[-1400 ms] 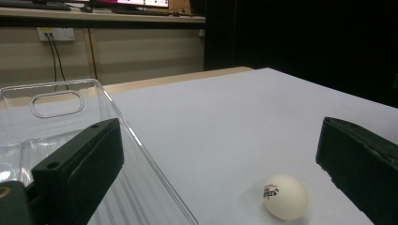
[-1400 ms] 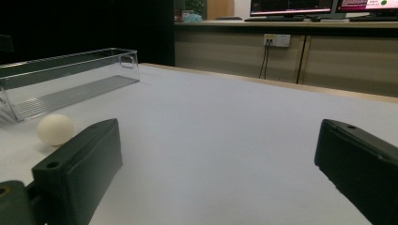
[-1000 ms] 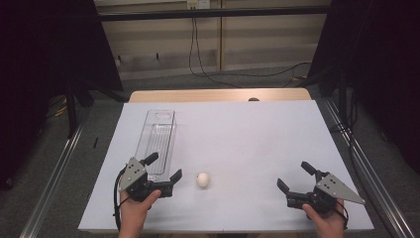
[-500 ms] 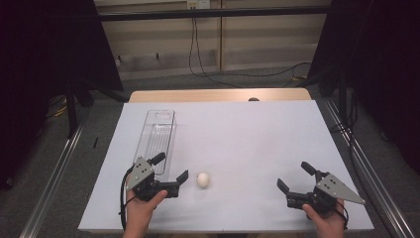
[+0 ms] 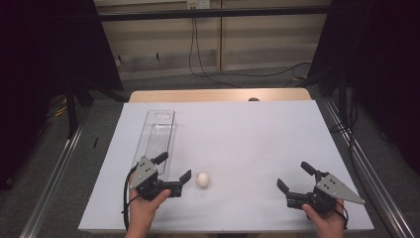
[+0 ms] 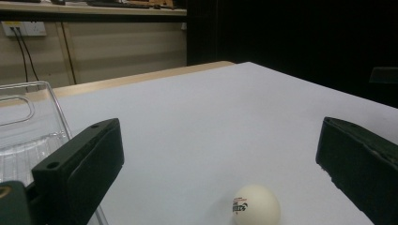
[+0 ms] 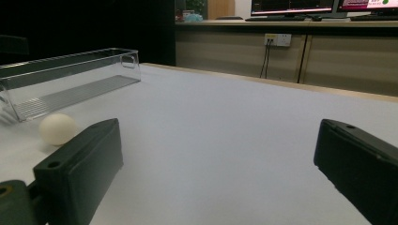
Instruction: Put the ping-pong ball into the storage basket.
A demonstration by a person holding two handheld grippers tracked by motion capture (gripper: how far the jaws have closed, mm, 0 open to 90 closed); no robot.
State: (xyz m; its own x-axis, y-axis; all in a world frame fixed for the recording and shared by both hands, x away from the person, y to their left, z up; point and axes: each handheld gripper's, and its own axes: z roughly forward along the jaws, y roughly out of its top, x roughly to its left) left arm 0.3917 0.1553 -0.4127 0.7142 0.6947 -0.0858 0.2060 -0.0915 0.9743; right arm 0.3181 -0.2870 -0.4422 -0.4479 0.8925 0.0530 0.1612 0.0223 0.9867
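high view — clear tray point(image 5: 157, 135) beside ball point(image 5: 202, 179)

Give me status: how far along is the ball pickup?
Done: nothing is gripped yet. The ball lies on the table, outside the clear tray. In hand: the left gripper is open beside the ball, which sits between its jaws in the left gripper view. The right gripper is open, well apart. Left: close on the ball, lift it, probably into the tray.
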